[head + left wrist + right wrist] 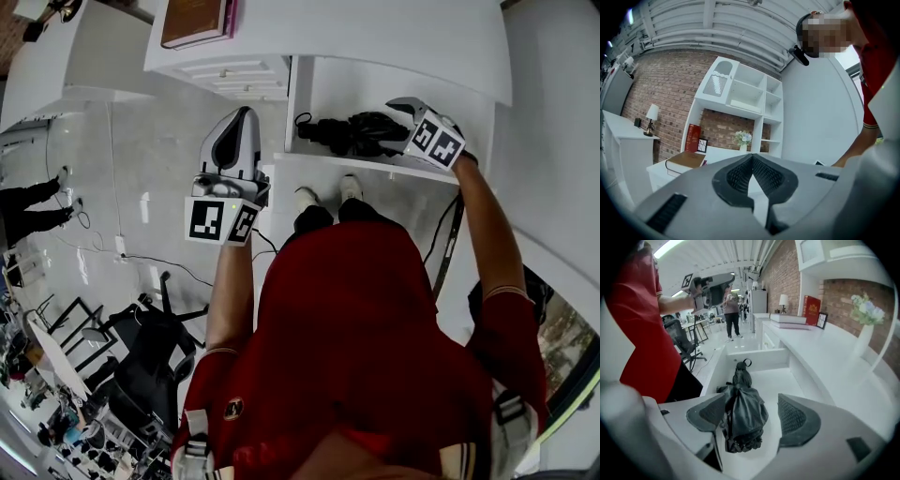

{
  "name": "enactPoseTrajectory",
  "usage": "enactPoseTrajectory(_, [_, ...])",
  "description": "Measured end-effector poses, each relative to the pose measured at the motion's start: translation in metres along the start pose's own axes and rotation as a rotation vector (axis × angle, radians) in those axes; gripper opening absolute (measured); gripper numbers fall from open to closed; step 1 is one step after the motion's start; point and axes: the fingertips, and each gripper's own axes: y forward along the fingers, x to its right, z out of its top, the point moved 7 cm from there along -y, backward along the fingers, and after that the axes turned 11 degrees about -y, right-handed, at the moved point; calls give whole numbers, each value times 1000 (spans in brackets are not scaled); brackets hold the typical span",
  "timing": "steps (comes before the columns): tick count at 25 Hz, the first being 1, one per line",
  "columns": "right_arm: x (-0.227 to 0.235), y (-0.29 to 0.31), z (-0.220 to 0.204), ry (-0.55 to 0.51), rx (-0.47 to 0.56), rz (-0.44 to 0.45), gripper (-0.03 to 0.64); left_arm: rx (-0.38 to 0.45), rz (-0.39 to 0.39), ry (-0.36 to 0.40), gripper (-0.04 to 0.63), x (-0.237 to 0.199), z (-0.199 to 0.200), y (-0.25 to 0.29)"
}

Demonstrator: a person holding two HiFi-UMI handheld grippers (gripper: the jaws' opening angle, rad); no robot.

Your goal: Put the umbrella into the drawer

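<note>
Your left gripper is held out over the floor, just left of the open drawer, pointing level. Its jaws are together at the tips with nothing between them; the left gripper view shows the pads meeting. A brown book lies on the cabinet top, near its left edge.

The black folded umbrella lies inside the drawer, flat on its floor, lengthwise along it. Its strap loop is at the left end and the bunched fabric is toward the right end. It sits between the drawer's walls and touches neither of the long ones.

Your right gripper is over the drawer's right end, tilted down. Its jaws stand wide apart. The umbrella shows between them: one pad is well clear of it, the other just beside the fabric, and neither presses on it. A white vase with flowers stands on the cabinet top at far right.
</note>
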Motion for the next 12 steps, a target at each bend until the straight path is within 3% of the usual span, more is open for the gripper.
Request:
enactPoseTrajectory(10, [-5,-77,94,125,436,-238,336,1,-58,3,6,12,6,-6])
enactPoseTrajectory(12, [-9,-94,114,140,536,-292,291,0,-71,9,6,16,8,-7])
